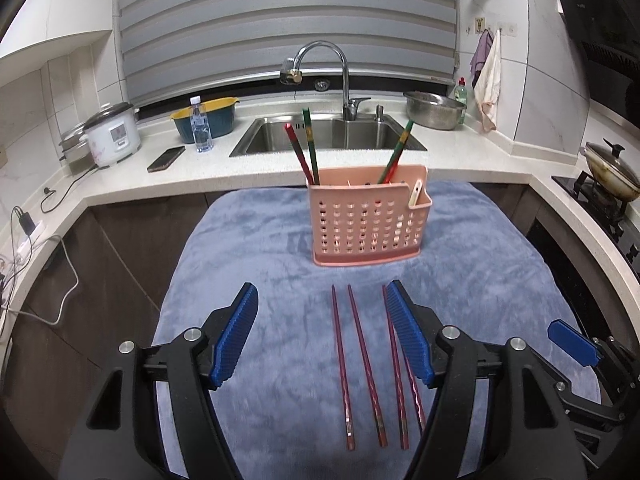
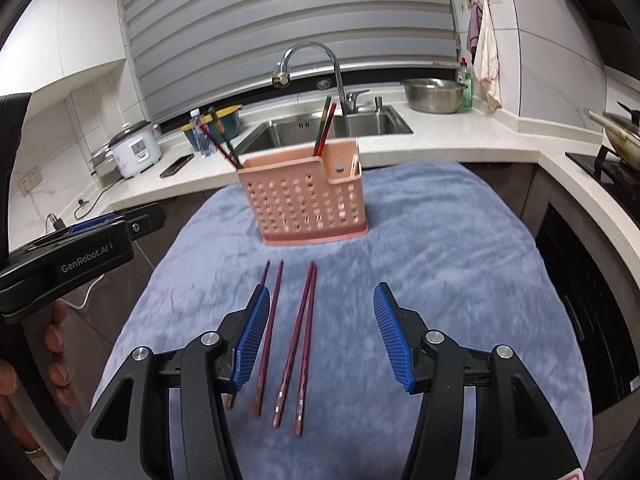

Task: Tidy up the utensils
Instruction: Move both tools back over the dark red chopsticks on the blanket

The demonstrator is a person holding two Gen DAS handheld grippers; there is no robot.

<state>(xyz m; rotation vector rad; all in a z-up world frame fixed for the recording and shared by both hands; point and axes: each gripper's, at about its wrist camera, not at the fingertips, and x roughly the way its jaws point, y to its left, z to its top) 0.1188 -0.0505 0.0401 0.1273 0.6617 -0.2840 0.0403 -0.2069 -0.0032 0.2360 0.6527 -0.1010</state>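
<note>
Four dark red chopsticks [image 1: 362, 364] lie loose on the blue towel [image 1: 248, 240], side by side and pointing roughly toward the pink holder [image 1: 368, 220], their thick ends toward the towel's near edge. In the right wrist view the two on the right [image 2: 301, 344] lie touching along much of their length, while the two on the left [image 2: 269, 332] sit slightly apart. The perforated holder stands upright on the towel nearer its far edge, just beyond the chopstick tips. In it stand four more chopsticks: a red and green pair [image 1: 304, 148] leaning at its left end and another pair [image 1: 396, 152] leaning at the right. A pale utensil [image 1: 416, 192] sits in its small side compartment; what it is, I cannot tell.

The left gripper [image 1: 322, 336] hangs over the near part of the towel with its blue fingers [image 1: 236, 336] spread wide and grasping nothing; the right-hand finger covers part of the rightmost chopsticks in its own view. The right gripper [image 2: 318, 336] is likewise spread and empty, with the touching pair of chopsticks showing between its fingers [image 2: 394, 338].

Beyond the towel runs the counter [image 1: 224, 176] with a sink [image 1: 328, 132] and faucet [image 1: 324, 72], a rice cooker [image 1: 114, 134], a phone [image 1: 166, 159], a water bottle [image 1: 200, 126], a steel bowl [image 1: 434, 110] and a pan [image 1: 612, 170] on the stove at the right.
</note>
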